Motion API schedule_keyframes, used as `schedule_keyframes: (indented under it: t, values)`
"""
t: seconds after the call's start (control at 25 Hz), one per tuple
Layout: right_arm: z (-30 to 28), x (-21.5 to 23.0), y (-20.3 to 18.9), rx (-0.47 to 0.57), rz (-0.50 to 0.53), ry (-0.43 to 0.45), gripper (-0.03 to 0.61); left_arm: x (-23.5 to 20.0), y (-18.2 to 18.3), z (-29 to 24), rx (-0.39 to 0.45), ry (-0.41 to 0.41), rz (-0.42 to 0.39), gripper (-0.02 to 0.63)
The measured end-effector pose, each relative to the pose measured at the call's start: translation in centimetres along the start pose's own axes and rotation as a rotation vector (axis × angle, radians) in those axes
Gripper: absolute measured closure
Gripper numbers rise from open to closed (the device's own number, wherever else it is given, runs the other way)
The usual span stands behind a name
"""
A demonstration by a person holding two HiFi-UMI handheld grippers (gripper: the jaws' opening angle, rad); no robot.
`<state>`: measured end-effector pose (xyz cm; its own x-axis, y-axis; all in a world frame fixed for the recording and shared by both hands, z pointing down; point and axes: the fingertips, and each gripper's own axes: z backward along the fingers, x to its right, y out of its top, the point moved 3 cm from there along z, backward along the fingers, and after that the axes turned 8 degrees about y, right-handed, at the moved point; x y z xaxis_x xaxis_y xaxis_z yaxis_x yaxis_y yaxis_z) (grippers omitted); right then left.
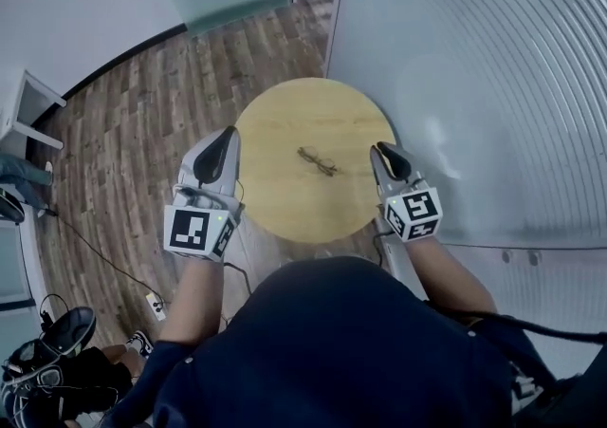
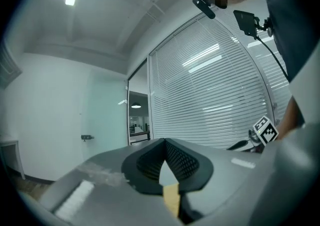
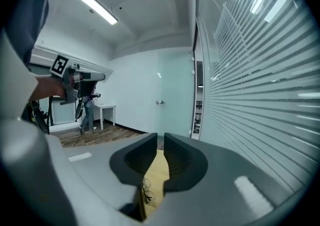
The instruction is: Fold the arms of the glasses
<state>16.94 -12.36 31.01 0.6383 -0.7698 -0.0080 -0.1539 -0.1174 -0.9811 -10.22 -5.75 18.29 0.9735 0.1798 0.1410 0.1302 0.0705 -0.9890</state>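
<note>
A pair of thin-framed glasses [image 1: 320, 162] lies on the round wooden table [image 1: 285, 122], right of its centre, with the arms spread. My left gripper [image 1: 229, 137] hangs over the table's left edge, well left of the glasses, its jaws shut tip to tip with nothing between them. My right gripper [image 1: 381, 149] hovers at the table's right edge, close to the glasses, its jaws only a narrow slit apart and empty. In the right gripper view, the glasses [image 3: 146, 190] show through that slit below the right gripper [image 3: 160, 137]. The left gripper view has the left gripper [image 2: 164, 141] over a sliver of table [image 2: 171, 197].
A glass wall with blinds [image 1: 474, 65] runs close along the table's right side. Wood flooring [image 1: 142, 113] lies to the left, with a white desk [image 1: 24, 118], a cable and power strip [image 1: 152, 303], and shoes [image 1: 57, 336].
</note>
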Motion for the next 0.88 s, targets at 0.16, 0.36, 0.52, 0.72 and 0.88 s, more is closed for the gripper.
schedule_keyframes:
  t: [0.16,0.36,0.52,0.72,0.88]
  values:
    - [-0.1,-0.9,3.6,0.032,-0.010,0.019,0.543,-1.3,1.3,0.2,-0.011,-0.016,-0.019,0.611]
    - [0.9,-1.1,4.7,0.072,-0.014,0.047,0.563,-0.2,0.8,1.3,-0.034,-0.019,-0.022,0.611]
    - [0.8,-1.5,4.2,0.081,0.004,0.070,0.569,0.4,0.3,1.7,-0.043,-0.023,-0.035,0.611]
    - [0.3,-3.1,2.6,0.033,0.068,0.111,0.569,0.7,-0.2,1.6,-0.051,-0.036,-0.035,0.611]
    - [0.9,-2.6,2.0,0.039,0.045,0.094,0.569,1.5,0.1,1.4,-0.038,-0.046,-0.038,0.611]
